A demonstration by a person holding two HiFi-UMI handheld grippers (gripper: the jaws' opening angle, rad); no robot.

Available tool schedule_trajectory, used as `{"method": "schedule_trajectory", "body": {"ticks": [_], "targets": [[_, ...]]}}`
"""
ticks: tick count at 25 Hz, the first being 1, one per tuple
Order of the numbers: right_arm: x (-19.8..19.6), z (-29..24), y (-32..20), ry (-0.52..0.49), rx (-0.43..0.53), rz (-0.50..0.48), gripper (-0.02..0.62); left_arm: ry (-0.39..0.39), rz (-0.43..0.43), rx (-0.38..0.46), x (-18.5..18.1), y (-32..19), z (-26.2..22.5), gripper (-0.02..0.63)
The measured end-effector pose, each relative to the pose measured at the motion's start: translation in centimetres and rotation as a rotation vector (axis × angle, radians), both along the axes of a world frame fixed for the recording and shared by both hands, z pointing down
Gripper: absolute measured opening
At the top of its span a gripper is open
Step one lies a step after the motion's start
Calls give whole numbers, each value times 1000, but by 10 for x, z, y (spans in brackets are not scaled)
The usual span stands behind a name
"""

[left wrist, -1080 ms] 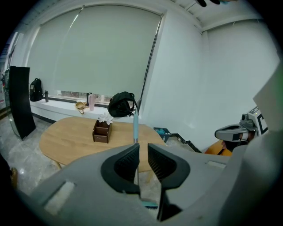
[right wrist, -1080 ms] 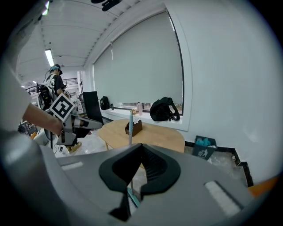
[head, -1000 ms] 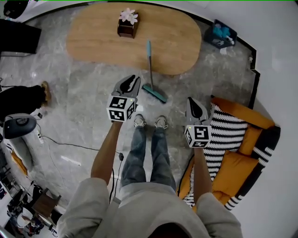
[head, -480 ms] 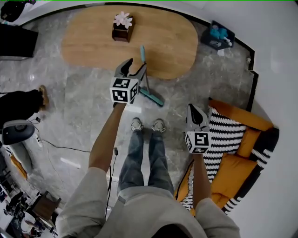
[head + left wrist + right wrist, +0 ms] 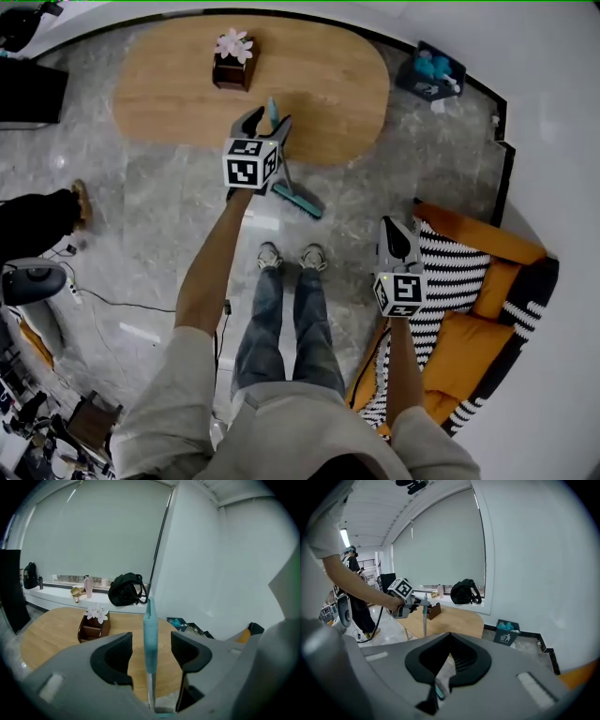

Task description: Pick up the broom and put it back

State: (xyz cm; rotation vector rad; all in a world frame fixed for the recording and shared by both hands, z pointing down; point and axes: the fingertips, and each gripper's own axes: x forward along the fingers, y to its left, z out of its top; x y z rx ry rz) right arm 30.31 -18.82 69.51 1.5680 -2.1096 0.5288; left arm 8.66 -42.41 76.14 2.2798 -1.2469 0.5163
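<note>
The left gripper (image 5: 265, 122) is released. Its jaws have just been opening and stand wide apart, and the broom (image 5: 150, 634) rises straight up between them. The teal grip sits in the middle of the gap, with clear space on either side, and neither pad touches it. The broom stands close to upright at the near edge of the table (image 5: 187, 84): its teal brush rests on the floor (image 5: 159, 206) just short of that edge, and the tip of its grip shows against the tabletop in the head view. Whether the handle leans on the table cannot be told. The left gripper is at the handle's upper end, over the table's near edge, at the end of an outstretched arm. The right gripper view shows the same thing from the side, with the handle vertical in front of the table. The right gripper (image 5: 393, 225) is well back from the table, off its right end and over the striped sofa (image 5: 459, 272). Its jaws are clenched, tips together, gripping nothing — only floor shows past them. A flower box (image 5: 231, 61) sits on the table's far left part, beyond the broom. A bin (image 5: 429, 70) stands past the table's right end, by the wall. The person's shoes (image 5: 268, 255) are on the floor on the near side of the table, just behind the brush.
</note>
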Motion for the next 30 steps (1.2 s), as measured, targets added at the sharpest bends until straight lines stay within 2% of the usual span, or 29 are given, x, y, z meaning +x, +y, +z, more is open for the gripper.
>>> {"method": "schedule_trajectory", "body": {"ticks": [4,11,14,18,30], "targets": [[1,2,2,-2,-3,3,3,0,-8,4,1,-5,0,226],[-1,-1,4,-1,2,-1,2,-1,-28,2,-3,1,4,97],[1,-3,6,1,5,0,3,1,-35,3,-4,5,3,95],[1,-6,9,6,11,-5,2,7,-1,21,2,20,-7,92],[-19,-35,14,-1,60,-38,2,16,-1,64,-12,108,-38,92]]}}
